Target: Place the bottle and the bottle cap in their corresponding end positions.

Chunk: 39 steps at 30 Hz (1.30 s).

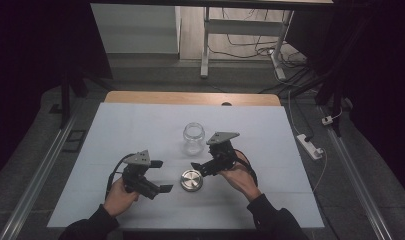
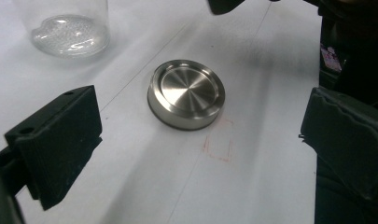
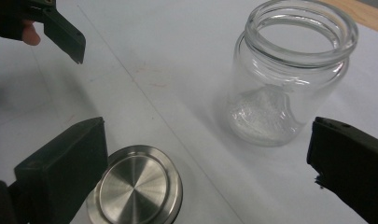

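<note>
A clear, empty glass jar (image 1: 193, 138) stands upright without a lid at mid-table. A round brushed-metal lid (image 1: 191, 180) lies flat on the white sheet in front of it. My left gripper (image 1: 161, 176) is open just left of the lid, with nothing between its jaws. In the left gripper view the lid (image 2: 186, 93) lies ahead of the left gripper (image 2: 203, 140), and the jar (image 2: 67, 28) is at the top left. My right gripper (image 1: 204, 156) hovers open to the right, between jar and lid. In the right gripper view the right gripper (image 3: 205, 168) has the lid (image 3: 137, 186) by its left jaw and the jar (image 3: 289, 79) ahead.
A white sheet (image 1: 140, 125) covers the wooden table (image 1: 190, 98). A red pencil mark (image 2: 219, 149) is on the sheet beside the lid. A power strip (image 1: 310, 145) and cables lie on the floor to the right.
</note>
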Each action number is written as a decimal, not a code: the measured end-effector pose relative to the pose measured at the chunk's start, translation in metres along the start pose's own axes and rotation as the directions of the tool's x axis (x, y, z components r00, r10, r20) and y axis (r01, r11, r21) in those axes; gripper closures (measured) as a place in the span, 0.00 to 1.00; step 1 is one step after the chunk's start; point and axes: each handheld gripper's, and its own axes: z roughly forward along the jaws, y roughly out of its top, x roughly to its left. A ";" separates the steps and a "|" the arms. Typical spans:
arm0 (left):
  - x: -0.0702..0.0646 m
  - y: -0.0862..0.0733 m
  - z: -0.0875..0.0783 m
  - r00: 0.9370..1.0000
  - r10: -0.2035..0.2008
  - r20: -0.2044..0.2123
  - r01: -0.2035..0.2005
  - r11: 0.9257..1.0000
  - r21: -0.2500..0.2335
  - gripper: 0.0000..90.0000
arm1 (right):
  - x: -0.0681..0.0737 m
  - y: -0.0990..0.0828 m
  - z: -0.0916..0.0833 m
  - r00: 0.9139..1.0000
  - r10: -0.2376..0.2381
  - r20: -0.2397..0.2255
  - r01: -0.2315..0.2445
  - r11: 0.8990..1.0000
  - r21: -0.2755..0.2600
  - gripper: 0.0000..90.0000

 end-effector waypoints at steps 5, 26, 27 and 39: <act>-0.003 -0.005 -0.008 0.999 0.006 -0.032 -0.005 1.000 0.018 0.00 | 0.004 -0.005 -0.012 1.000 0.013 -0.014 -0.014 1.000 -0.020 0.00; -0.010 -0.032 -0.047 0.990 -0.044 -0.134 0.042 0.999 -0.017 0.00 | 0.015 -0.030 -0.044 1.000 0.006 -0.001 -0.006 1.000 -0.024 0.00; -0.010 -0.034 -0.049 0.990 -0.047 -0.136 0.045 0.999 -0.019 0.00 | 0.015 -0.032 -0.046 1.000 0.007 0.002 -0.007 1.000 -0.022 0.00; -0.012 -0.051 -0.070 0.978 -0.090 -0.188 0.083 0.995 -0.048 0.00 | 0.011 -0.057 -0.072 0.997 0.029 0.071 -0.028 1.000 -0.013 0.00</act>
